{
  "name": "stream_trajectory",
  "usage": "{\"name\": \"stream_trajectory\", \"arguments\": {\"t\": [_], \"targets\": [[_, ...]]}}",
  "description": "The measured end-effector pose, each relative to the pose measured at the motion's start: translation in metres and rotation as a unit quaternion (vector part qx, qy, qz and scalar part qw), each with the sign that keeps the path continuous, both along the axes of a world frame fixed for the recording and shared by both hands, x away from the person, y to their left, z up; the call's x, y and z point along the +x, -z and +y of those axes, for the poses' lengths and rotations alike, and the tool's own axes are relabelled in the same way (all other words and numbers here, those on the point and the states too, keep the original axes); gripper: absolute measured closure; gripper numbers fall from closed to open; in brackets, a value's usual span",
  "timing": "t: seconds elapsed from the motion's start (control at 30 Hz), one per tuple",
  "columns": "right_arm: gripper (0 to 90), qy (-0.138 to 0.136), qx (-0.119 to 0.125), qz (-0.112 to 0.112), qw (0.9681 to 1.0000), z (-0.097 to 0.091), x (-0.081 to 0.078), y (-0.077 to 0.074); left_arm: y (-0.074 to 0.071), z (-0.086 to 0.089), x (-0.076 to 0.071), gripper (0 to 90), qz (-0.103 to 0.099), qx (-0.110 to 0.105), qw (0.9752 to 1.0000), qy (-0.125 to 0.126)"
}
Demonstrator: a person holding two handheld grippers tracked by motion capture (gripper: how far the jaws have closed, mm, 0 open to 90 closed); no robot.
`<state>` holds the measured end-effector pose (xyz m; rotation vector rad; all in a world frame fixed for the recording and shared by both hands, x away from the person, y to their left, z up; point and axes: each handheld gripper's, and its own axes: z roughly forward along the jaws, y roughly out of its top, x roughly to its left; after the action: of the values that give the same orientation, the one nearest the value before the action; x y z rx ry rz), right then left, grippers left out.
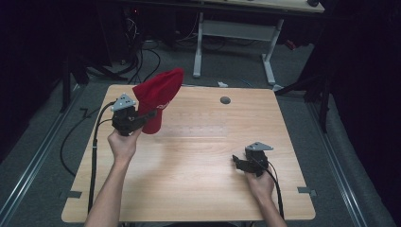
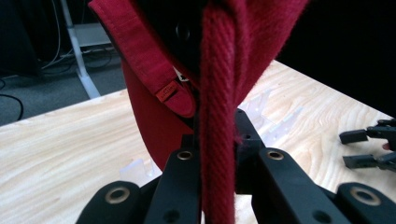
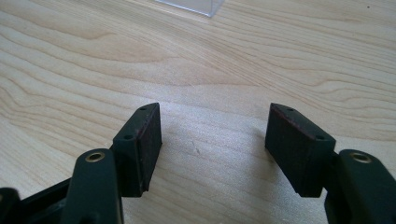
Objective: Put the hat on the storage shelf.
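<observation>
The left tongs (image 1: 150, 113) pinch the red cap (image 1: 158, 97) tight, holding it up over the worktop's (image 1: 198, 161) far left, while the right tongs (image 1: 238, 163) rest near the right edge, gaping empty.

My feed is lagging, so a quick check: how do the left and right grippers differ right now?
The left gripper is shut on the red cap; the right gripper is open and holds nothing. The left is raised, lifting the cap above the table; the right sits low by the table's near right part. Both have black fingers.
</observation>
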<state>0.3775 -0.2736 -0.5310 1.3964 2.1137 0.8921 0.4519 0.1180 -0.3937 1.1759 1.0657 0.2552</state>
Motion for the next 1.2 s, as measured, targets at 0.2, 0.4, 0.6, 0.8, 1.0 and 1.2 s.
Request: {"name": "stream_trajectory", "arguments": {"t": [0.2,0.4,0.6,0.8,1.0,1.2], "targets": [[36.5,0.000,-0.001,0.000,1.0000,0.000,0.000,0.000,0.002,-0.003,0.014,83.9,-0.001,0.003,0.9999,-0.010],[36.5,-0.001,-0.001,-0.001,1.0000,0.000,0.000,0.000,0.007,-0.005,0.025,83.9,0.000,-0.016,0.9998,-0.014],[36.5,0.000,0.000,-0.001,1.0000,0.000,0.000,0.000,0.016,-0.005,0.034,83.9,0.008,-0.013,0.9996,-0.022],[36.5,0.000,0.001,0.000,1.0000,0.000,0.000,0.000,0.022,-0.010,0.036,83.9,0.003,0.002,0.9998,-0.021],[36.5,0.000,0.001,0.000,1.0000,0.000,0.000,0.000,0.027,-0.010,0.034,83.9,-0.001,0.004,0.9997,-0.023],[36.3,-0.001,0.000,-0.001,1.0000,0.000,0.000,0.000,0.032,-0.006,0.034,83.7,0.006,-0.009,0.9996,-0.027]]}}
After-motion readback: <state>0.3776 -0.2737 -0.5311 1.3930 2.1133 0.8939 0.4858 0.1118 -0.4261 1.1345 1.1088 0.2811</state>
